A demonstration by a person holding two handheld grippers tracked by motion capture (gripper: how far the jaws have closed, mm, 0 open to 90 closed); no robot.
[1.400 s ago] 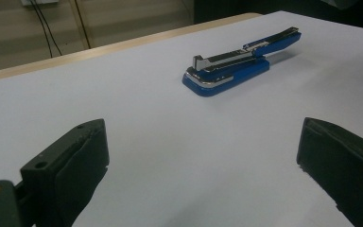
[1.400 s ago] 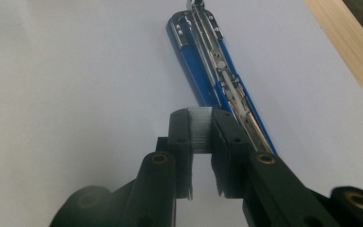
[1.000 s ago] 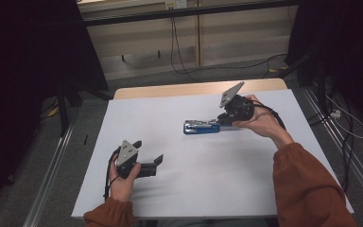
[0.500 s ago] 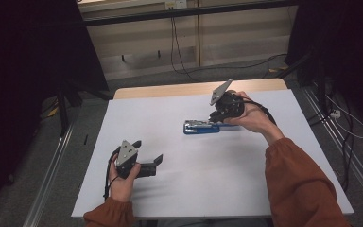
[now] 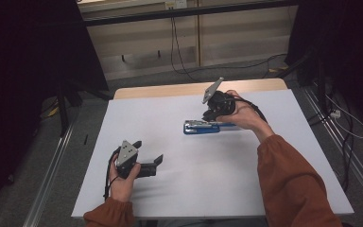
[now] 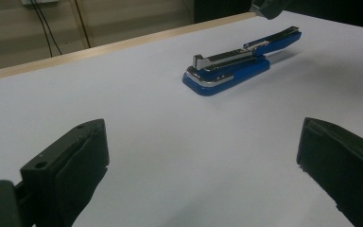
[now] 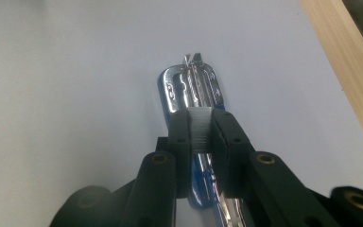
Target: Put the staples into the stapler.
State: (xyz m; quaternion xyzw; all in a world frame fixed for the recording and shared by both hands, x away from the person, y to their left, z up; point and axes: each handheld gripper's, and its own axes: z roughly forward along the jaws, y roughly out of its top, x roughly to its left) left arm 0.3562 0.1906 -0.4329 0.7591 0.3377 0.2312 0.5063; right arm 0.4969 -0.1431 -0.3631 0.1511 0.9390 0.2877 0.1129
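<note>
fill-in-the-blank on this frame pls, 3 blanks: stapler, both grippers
1. The stapler body is coloured ____.
2. The right gripper is shut on a strip of ____ held above the stapler.
3. The left gripper is ____, its fingers wide apart over the white table.

Missing words: blue; staples; open

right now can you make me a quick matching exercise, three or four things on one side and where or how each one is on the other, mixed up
Things:
1. stapler
2. left gripper
3. right gripper
4. table

States:
A. open, holding nothing, low over the near left part of the table
B. white top with a wooden strip along the far edge
C. blue and silver, lying near the middle
D. shut on a strip of staples above the stapler

Pairs: 1-C, 2-A, 3-D, 4-B
</note>
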